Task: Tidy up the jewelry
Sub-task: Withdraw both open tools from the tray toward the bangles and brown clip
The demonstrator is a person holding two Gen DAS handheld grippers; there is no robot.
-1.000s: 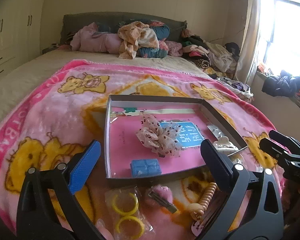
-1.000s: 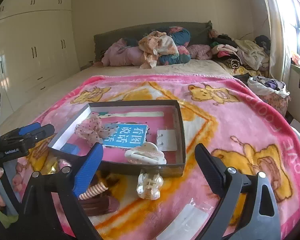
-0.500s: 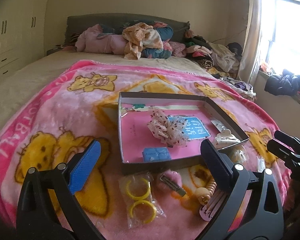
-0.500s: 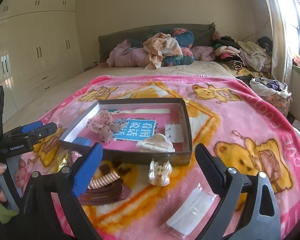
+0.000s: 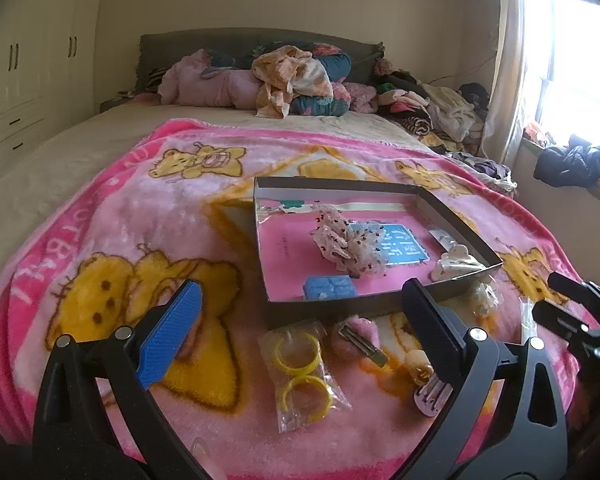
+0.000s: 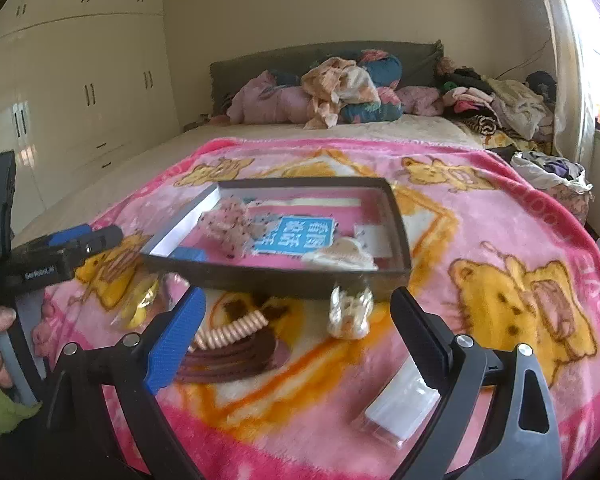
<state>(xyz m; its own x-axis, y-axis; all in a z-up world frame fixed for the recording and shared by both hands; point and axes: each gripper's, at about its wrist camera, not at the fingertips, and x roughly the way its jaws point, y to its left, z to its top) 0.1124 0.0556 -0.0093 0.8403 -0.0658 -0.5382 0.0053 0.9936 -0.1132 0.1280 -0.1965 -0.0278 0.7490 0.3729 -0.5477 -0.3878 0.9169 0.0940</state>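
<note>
A shallow dark box (image 5: pixel 458 220) (image 6: pixel 276 278) with a pink floor lies on the pink blanket. It holds a lace scrunchie (image 5: pixel 342 242), a blue card (image 5: pixel 400 246), a small blue box (image 5: pixel 329 287) and a cream claw clip (image 5: pixel 456 264) (image 6: pixel 340 256). In front of the box lie a bag of yellow rings (image 5: pixel 300 372), a pink hair clip (image 5: pixel 360 338), a spiral hair tie (image 6: pixel 230 330), a brown comb clip (image 6: pixel 232 360), a clear claw clip (image 6: pixel 350 312) and a clear packet (image 6: pixel 400 406). My left gripper (image 5: pixel 300 328) and right gripper (image 6: pixel 296 328) hover open and empty above these.
The bed has a pile of clothes (image 5: pixel 300 76) at the headboard and more along the right side (image 5: pixel 440 108). White wardrobes (image 6: pixel 60 92) stand at the left. A window (image 5: pixel 580 48) is at the right.
Both grippers have pulled back and risen from the box, so more loose items in front of it show. The left gripper has also shifted left. Nothing was picked up.
</note>
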